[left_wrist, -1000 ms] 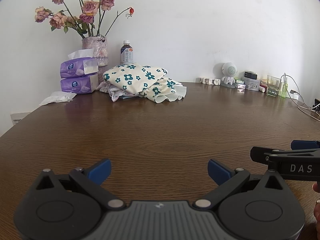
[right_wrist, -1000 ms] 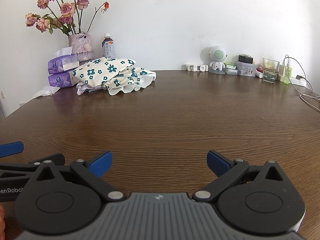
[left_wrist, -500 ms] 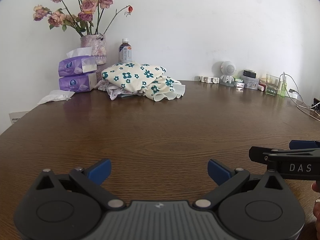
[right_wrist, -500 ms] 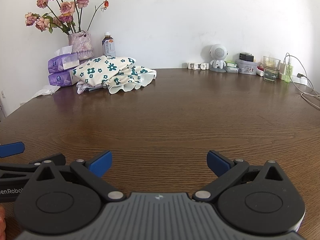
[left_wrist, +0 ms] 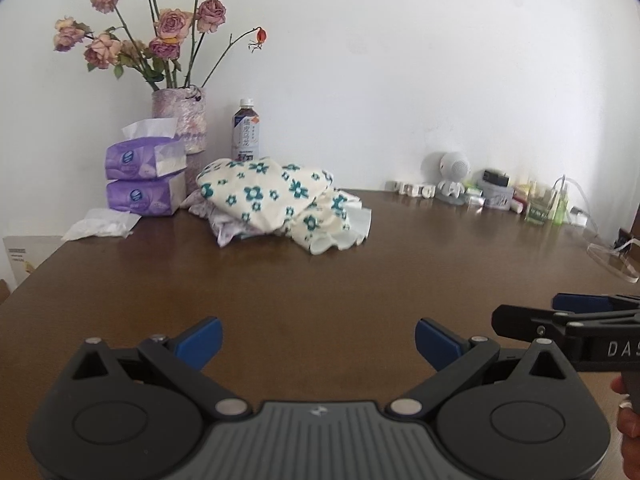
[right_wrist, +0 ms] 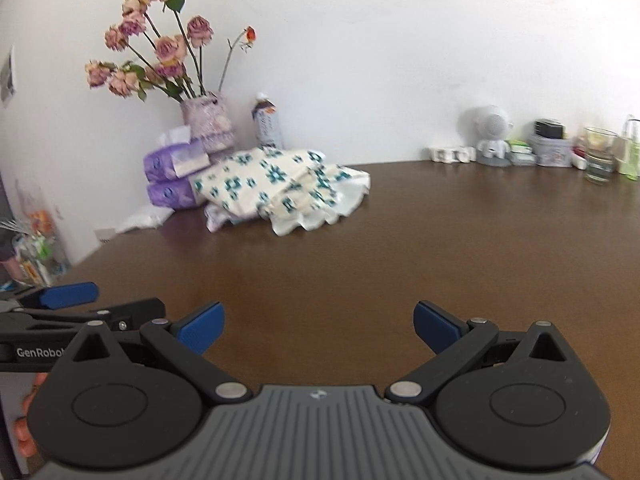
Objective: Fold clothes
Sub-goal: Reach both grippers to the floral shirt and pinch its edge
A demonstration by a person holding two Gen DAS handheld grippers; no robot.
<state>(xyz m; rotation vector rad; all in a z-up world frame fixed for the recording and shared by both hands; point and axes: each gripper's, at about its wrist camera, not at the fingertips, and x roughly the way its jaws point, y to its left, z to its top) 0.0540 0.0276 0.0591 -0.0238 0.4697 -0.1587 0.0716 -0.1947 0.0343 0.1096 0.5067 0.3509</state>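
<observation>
1. Left gripper (left_wrist: pixel 318 342), blue-tipped black fingers: spreading wide, grasping nothing.
2. Right gripper (right_wrist: pixel 319 326): likewise gaping, empty-handed.
3. Cream, teal-flowered clothes heap (left_wrist: pixel 280 204): lying at 11 o'clock on the dark wooden table (left_wrist: pixel 360 280), beside stacked purple tissue packs (left_wrist: pixel 144 178).

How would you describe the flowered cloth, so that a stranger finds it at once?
Look at the far left of the brown table, near the vase of dried roses. The crumpled cloth lies right of the purple tissue packs; only it is cream with teal flowers.
</observation>
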